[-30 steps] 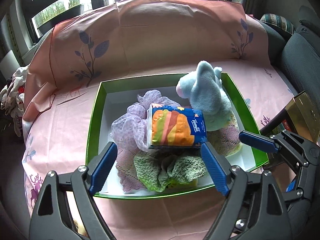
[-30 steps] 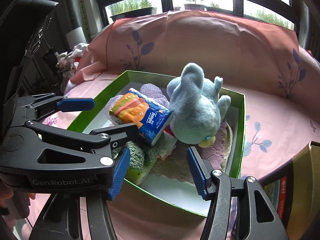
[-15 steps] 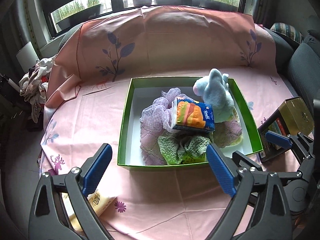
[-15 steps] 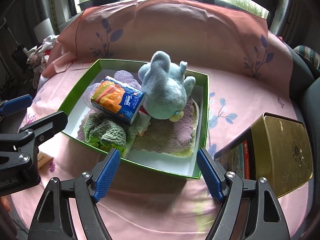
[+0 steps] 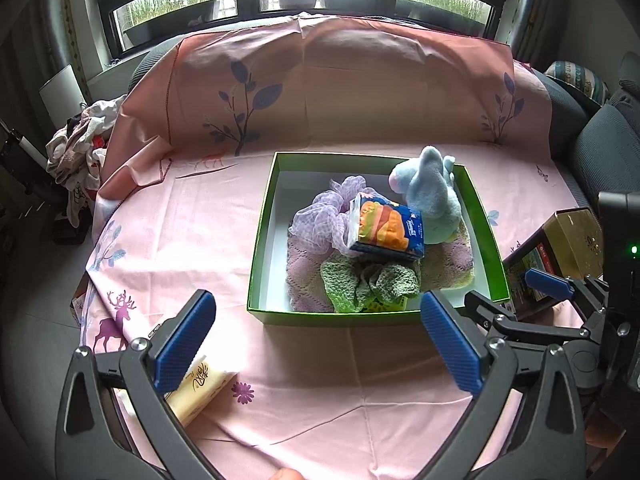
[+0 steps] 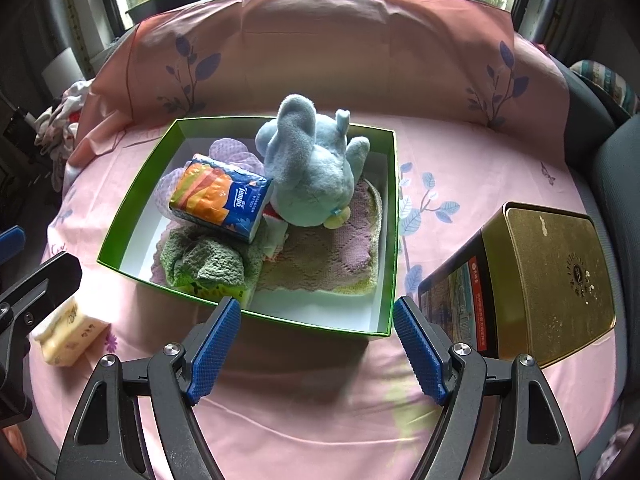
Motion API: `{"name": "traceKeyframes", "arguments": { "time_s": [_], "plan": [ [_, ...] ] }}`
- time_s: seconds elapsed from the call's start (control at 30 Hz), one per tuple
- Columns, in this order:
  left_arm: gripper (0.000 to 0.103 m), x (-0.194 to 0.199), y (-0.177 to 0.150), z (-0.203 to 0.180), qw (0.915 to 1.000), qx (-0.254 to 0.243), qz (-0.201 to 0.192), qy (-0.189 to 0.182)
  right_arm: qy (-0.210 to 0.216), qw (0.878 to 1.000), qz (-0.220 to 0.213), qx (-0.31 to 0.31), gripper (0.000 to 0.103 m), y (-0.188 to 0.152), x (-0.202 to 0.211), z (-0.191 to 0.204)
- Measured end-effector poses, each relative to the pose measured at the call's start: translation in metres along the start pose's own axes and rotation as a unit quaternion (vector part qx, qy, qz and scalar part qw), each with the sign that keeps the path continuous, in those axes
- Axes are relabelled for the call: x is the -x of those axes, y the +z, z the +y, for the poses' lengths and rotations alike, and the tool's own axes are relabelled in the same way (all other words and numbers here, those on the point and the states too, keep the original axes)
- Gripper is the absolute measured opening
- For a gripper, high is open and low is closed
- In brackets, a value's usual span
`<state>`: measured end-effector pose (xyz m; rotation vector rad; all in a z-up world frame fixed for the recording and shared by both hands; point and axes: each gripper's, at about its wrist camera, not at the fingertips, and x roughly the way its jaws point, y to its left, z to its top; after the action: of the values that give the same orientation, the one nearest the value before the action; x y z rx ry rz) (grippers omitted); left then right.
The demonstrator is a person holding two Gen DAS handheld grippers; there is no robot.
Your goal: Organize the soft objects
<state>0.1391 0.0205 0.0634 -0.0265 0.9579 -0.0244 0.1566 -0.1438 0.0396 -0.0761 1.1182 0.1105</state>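
Green box (image 5: 260, 240) sitting mid-surface on pink cloth (image 5: 320, 380), walls upright, holding all visible soft items but one. Blue plush (image 6: 308, 172) leaning against far right corner; tissue pack (image 6: 220, 196) lying tilted on purple mesh (image 5: 320, 216) and green knit cloth (image 6: 204, 260); pink knit mat (image 6: 328, 256) lining the floor.

Left gripper (image 5: 316, 344) hovering before the near wall, jaws released, spread wide, nothing between. Right gripper (image 6: 316, 344) hovering at the near right corner, jaws released, empty.

Yellow tissue pack (image 5: 200, 392) lying outside, near left, partly under the left jaw. Gold tin (image 6: 552, 280) standing just right of the box, narrowing room there. Open cloth running along near and left edges.
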Motion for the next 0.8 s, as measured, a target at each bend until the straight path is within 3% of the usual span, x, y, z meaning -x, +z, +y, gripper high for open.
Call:
{"name": "traceKeyframes", "arguments": {
  "time_s": [0.23,0.8],
  "plan": [
    [0.102,-0.001,0.001,0.004,0.9998,0.015,0.012,-0.009,-0.003,1.000,-0.002,0.006,0.079,0.002,0.003,0.001],
    [0.102,-0.014,0.006,0.006,0.9996,0.013,0.023,0.012,-0.015,1.000,-0.016,0.013,0.079,0.009,0.008,0.000]
  ]
}}
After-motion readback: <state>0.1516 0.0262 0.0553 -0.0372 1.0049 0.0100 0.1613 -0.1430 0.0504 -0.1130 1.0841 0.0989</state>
